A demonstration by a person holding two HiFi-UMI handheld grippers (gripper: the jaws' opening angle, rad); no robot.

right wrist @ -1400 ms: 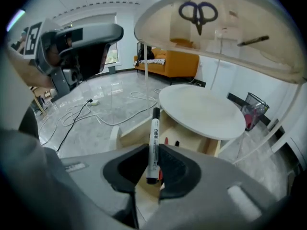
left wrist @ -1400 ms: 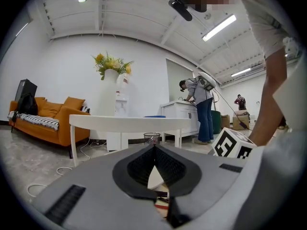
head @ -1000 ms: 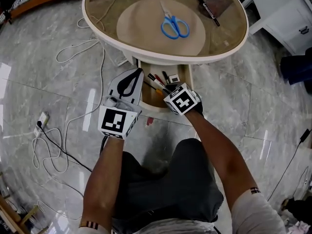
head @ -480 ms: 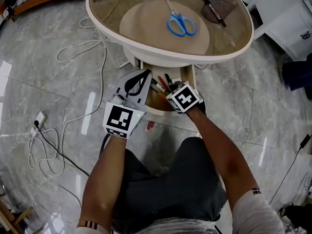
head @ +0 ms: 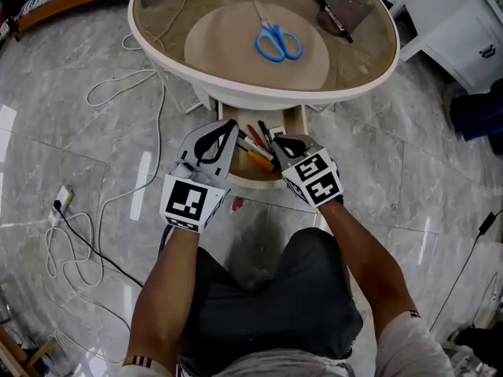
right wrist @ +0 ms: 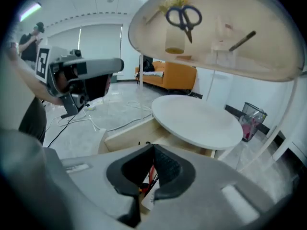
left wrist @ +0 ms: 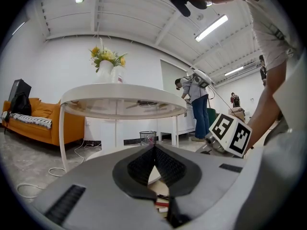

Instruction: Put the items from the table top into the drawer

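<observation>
Blue scissors (head: 271, 42) lie on a round beige mat on the glass table top (head: 369, 61); a black marker (head: 332, 12) lies at its far right. From below, the right gripper view shows the scissors (right wrist: 183, 17) and marker (right wrist: 242, 40) through the glass. The open drawer (head: 255, 181) under the table holds several markers (head: 255, 144). My left gripper (head: 229, 126) is shut and empty at the drawer's left side. My right gripper (head: 280, 143) hangs over the drawer's right part; its jaws have just been closing, with nothing between them.
White cables (head: 126, 85) and a power strip (head: 67, 195) lie on the marble floor to the left. A white cabinet (head: 471, 30) stands at the right. A round white lower shelf (right wrist: 196, 121) sits above the drawer. An orange sofa (left wrist: 33, 123) and people (left wrist: 196, 104) are beyond.
My right gripper has drawn back from inside the drawer toward me and lifted, and its jaws have closed empty. The left gripper has stayed put.
</observation>
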